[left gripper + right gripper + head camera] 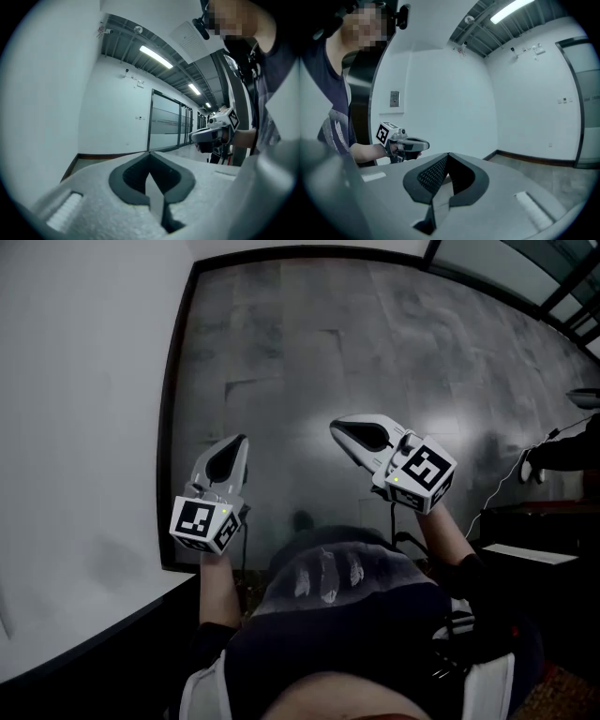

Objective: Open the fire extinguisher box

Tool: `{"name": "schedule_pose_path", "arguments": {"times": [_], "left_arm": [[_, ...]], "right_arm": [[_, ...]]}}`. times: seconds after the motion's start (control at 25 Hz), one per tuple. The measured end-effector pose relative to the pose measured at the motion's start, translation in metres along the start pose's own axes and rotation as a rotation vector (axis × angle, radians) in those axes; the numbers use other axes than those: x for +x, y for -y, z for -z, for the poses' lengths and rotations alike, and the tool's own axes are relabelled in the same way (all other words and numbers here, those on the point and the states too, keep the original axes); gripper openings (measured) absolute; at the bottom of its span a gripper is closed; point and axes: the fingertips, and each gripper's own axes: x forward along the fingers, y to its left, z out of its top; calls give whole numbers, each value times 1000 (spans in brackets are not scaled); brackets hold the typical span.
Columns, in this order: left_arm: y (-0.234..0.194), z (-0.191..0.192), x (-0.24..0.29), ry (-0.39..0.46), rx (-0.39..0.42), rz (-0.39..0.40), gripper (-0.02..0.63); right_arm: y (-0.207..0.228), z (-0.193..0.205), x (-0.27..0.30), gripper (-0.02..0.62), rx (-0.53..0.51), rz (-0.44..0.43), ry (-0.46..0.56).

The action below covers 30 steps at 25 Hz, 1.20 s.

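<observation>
No fire extinguisher box shows in any view. In the head view my left gripper [239, 439] is held out over the grey floor near the white wall, its jaws together and nothing between them. My right gripper [336, 427] is held out to its right, pointing left across the floor, also shut and empty. The left gripper view looks past its closed jaws [150, 155] down a corridor, with the right gripper [212, 133] at the right. The right gripper view looks past its closed jaws [447, 156] at a white corner, with the left gripper [408, 144] at the left.
A white wall [84, 381] with a dark baseboard [176, 390] runs along the left of the grey stone floor [375, 343]. Glass partitions [166, 124] line the corridor. Dark furniture [539, 531] stands at the right. A small wall plate [394, 98] hangs by a dark doorway.
</observation>
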Motion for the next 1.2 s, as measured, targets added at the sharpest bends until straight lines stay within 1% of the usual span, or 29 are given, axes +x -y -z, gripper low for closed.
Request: {"name": "schedule_pose_path", "arguments": {"times": [0.12, 0.2, 0.28, 0.4, 0.52, 0.64, 0.84, 1.0, 1.08, 1.2], "left_arm": [[-27, -7, 5, 30, 2, 24, 0], [-39, -13, 7, 44, 10, 31, 0], [-53, -19, 10, 55, 7, 21, 0], [-72, -16, 15, 49, -25, -11, 0], [-80, -8, 25, 37, -62, 6, 0], [-86, -3, 43, 5, -46, 28, 0], [-92, -9, 92, -56, -16, 69, 0], [-94, -14, 143, -100, -9, 88, 0], [-94, -19, 172, -113, -20, 93, 0], [-86, -33, 234, -153, -61, 150, 0]], "right_arm": [[-3, -13, 24, 2, -71, -3, 21], [-5, -16, 34, 2, -86, -20, 15], [-1, -20, 43, 2, -71, -13, 16], [11, -17, 52, 2, -47, 11, 10], [27, -11, 62, 2, -15, 24, 10], [50, -8, 73, 2, 12, 39, 16], [105, -5, 90, 2, 104, 35, 16], [155, -5, 106, 2, 173, -10, 17], [184, -5, 112, 2, 213, -41, 21], [245, -20, 115, 1, 270, -65, 43]]}}
